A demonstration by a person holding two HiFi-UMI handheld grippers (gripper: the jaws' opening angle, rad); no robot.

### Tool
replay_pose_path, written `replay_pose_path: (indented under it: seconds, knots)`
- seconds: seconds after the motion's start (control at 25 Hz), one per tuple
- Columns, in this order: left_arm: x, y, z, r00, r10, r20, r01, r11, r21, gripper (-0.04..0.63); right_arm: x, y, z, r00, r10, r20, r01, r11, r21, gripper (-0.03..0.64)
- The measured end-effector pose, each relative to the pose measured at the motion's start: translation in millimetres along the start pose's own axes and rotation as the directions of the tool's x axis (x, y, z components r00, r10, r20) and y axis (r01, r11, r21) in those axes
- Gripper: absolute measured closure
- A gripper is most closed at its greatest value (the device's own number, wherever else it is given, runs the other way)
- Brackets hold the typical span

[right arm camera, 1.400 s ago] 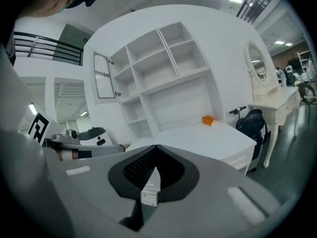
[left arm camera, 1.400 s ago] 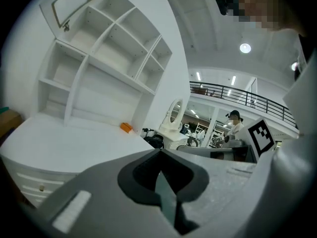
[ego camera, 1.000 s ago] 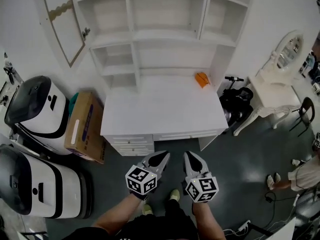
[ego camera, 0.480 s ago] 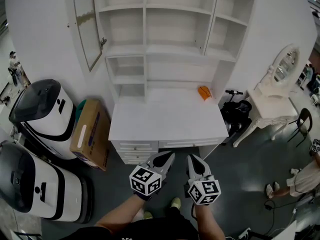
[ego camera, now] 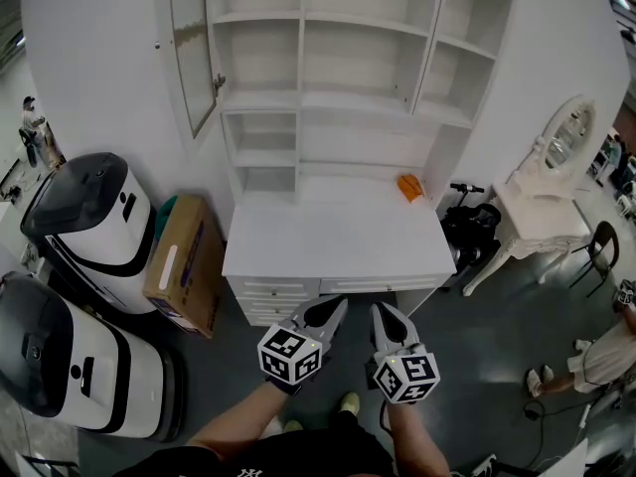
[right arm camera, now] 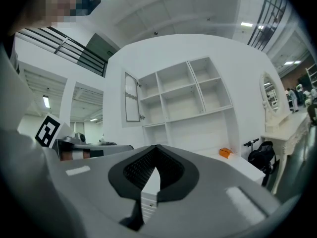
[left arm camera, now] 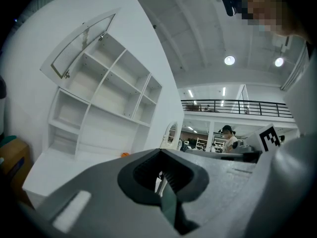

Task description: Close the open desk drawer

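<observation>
A white desk (ego camera: 338, 238) with an empty shelf hutch (ego camera: 338, 78) stands ahead of me. Under its front edge run a wide drawer front (ego camera: 376, 285) and a stack of small drawers (ego camera: 266, 302); I cannot tell how far any drawer stands out. My left gripper (ego camera: 336, 307) and right gripper (ego camera: 381, 312) hang side by side just short of the desk front, both shut and empty, touching nothing. The left gripper (left arm camera: 159, 152) points up at the hutch in its own view. The right gripper (right arm camera: 156, 148) does the same.
An orange object (ego camera: 409, 186) lies at the desk's back right. A cardboard box (ego camera: 184, 262) and two white-and-black machines (ego camera: 89, 227) crowd the left. A glass cabinet door (ego camera: 191, 43) hangs open. A black scooter (ego camera: 472, 222), a white vanity table (ego camera: 542, 217) and a person (ego camera: 606, 351) are on the right.
The head view has tilted up, so more of the hutch shows and the desk sits a little lower and further right. Both grippers stay shut in the same place.
</observation>
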State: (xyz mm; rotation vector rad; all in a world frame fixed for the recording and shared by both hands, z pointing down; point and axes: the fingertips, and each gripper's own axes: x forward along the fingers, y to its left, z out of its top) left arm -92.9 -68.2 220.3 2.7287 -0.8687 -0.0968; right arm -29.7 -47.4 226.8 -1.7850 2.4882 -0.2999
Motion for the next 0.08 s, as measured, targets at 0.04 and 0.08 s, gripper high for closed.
replay_pose_path:
  seconds: [0.04,0.08]
  knots:
    - [-2.8,1.4,1.1,1.000,0.002,0.001,-0.002,1.000,0.000,0.595,0.2,2.7,0.4,1.000,0.001,0.002,-0.001,1.000,0.001,0.595]
    - [-5.6,2.7,2.3,1.000,0.004,0.003,-0.004,1.000,0.000,0.595,0.3,5.5,0.8,1.000,0.002,0.004,-0.002,1.000,0.002,0.595]
